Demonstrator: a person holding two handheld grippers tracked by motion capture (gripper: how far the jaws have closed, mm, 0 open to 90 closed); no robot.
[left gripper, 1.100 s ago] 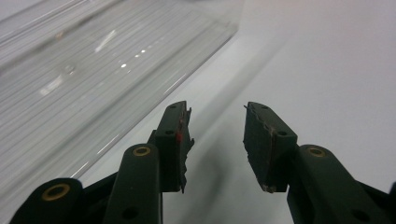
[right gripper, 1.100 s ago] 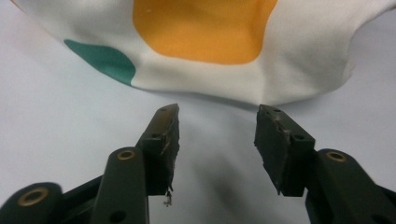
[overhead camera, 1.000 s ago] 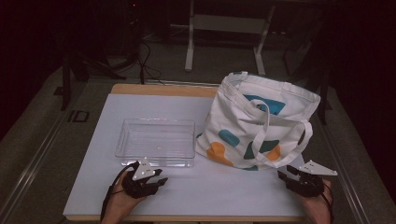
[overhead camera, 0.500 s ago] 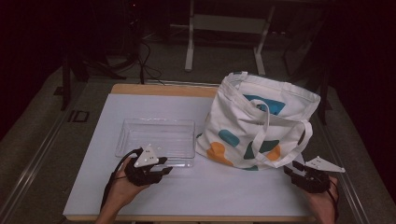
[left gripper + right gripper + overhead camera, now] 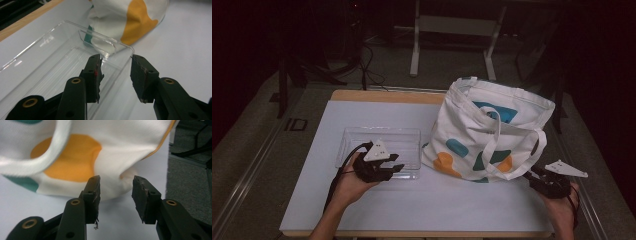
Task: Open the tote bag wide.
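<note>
Left hand-held gripper (image 5: 398,167) jaws apart, empty, over near rim of clear tray (image 5: 357,139) on counter (image 5: 472,200). Right hand-held gripper (image 5: 533,177) jaws just closing, nothing between, aimed at tote bag (image 5: 472,130) bottom corner, likely to steady it.

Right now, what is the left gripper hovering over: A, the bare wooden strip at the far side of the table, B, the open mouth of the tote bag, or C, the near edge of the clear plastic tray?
C: the left gripper hangs with open, empty jaws over the near edge of the clear plastic tray, beside the tote bag.
</note>
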